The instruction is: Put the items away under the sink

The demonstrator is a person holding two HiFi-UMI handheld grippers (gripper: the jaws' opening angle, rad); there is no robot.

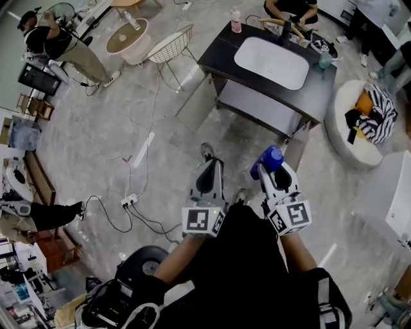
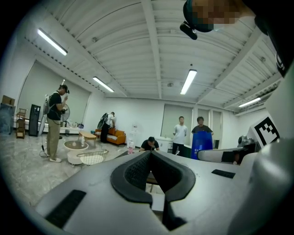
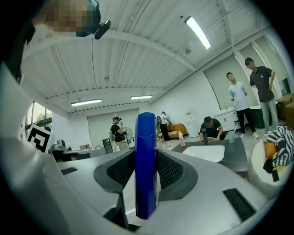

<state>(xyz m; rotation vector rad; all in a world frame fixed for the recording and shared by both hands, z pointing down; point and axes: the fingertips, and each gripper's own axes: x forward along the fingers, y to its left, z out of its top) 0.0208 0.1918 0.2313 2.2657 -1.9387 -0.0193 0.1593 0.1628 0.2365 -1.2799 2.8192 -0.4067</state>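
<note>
The sink cabinet point(image 1: 221, 59) has a dark top and a white basin point(image 1: 271, 62); it stands on the marble floor ahead of me. A pink bottle point(image 1: 236, 21) and a pale cup point(image 1: 325, 61) rest on its top. My right gripper point(image 1: 270, 166) is shut on a blue bottle point(image 1: 270, 157), held upright between the pads point(image 3: 171, 170), short of the cabinet. The blue bottle point(image 3: 145, 165) fills the middle of the right gripper view. My left gripper point(image 1: 207, 153) is beside it, jaws together and empty, pads point(image 2: 138, 172) meeting at the tip.
A person point(image 1: 292, 9) crouches behind the cabinet. A white wire chair point(image 1: 172, 44) and round table point(image 1: 126, 36) stand far left. A white pouf point(image 1: 359, 122) with striped cloth sits right of the cabinet. A power strip point(image 1: 130, 200) with cables lies left of me.
</note>
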